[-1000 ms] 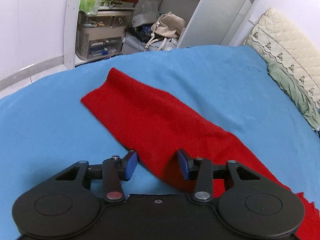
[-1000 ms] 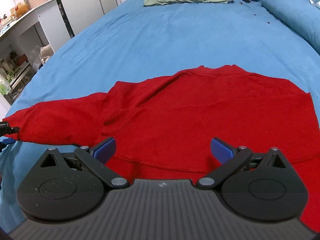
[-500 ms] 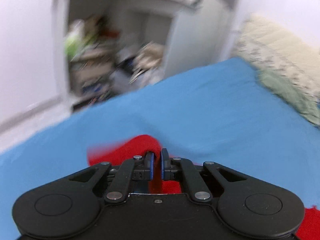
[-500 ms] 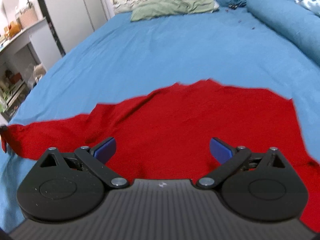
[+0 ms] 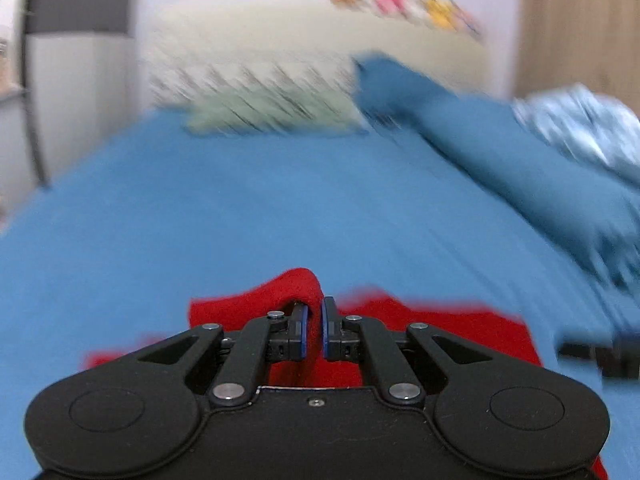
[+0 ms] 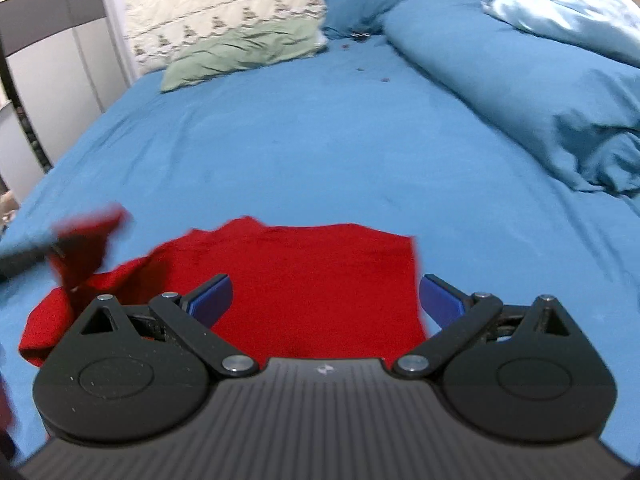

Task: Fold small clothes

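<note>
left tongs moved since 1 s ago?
Yes. The left tongs, shut on the red garment, swung right: the shelf they faced is gone, and the green pillow now sits ahead.

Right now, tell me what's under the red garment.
The blue sheet shows all around the red garment; anything beneath is hidden. The left tongs pinch one raised end.

Beyond the red garment the blue bed lies bare and passable up to the green pillow at its head, while the rolled blue duvet walls off the bed's right side and a wardrobe stands beside its left edge.
</note>
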Demonstrator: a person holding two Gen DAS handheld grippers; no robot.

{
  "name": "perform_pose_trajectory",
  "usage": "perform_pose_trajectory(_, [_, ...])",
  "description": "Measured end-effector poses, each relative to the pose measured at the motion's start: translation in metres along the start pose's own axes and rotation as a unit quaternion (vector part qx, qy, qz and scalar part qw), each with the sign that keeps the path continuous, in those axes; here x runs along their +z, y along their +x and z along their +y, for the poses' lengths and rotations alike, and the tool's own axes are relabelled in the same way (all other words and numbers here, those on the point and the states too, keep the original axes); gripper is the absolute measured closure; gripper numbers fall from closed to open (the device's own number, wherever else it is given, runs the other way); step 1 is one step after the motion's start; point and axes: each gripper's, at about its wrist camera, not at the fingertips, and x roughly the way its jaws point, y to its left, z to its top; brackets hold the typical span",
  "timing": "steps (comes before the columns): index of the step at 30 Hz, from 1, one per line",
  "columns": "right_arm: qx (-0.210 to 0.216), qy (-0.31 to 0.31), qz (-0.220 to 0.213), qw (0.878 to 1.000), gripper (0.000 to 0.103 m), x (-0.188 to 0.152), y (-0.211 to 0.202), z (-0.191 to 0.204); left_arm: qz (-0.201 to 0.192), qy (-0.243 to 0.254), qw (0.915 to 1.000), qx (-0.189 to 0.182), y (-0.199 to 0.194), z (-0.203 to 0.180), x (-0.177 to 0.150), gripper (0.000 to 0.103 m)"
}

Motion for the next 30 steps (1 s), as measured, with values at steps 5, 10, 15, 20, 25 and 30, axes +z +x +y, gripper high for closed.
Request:
perform_pose_trajectory(5, [-0.004,-0.004,0.032,0.999,0.0,-0.008,0.014,-0.042,0.077,0.027,0.9966,-0.017,0.044,-0.052,-0.061,0.097])
perform_pose_trajectory(10, [0.035,-0.025,0.048,0.998,0.0,-0.012,0.024,-0.044,0.082,0.028,0.996,-0.018,0.042,-0.053,-0.068,0.079])
perform_pose_trajectory(15, [0.086,-0.074,0.056,0.992,0.0,-0.004,0.026,-0.01,0.079,0.057,0.9952,0.006,0.014,-0.028,-0.062,0.034])
perform_pose_trajectory(20, [0.127,-0.204,0.082,0.967,0.0,-0.011,0.041,0.053,0.094,0.059,0.9917,0.065,-0.013,0.021,-0.079,0.034])
perform_pose_trajectory(25, [0.136,-0.312,0.095,0.935,0.005,-0.042,0.073,0.117,0.109,0.041,0.9853,0.125,-0.012,0.074,-0.09,0.034])
perform_pose_trajectory(30, [0.099,-0.364,0.091,0.922,0.042,-0.064,0.103,0.152,0.116,0.018,0.9808,0.156,-0.012,0.109,-0.102,0.034])
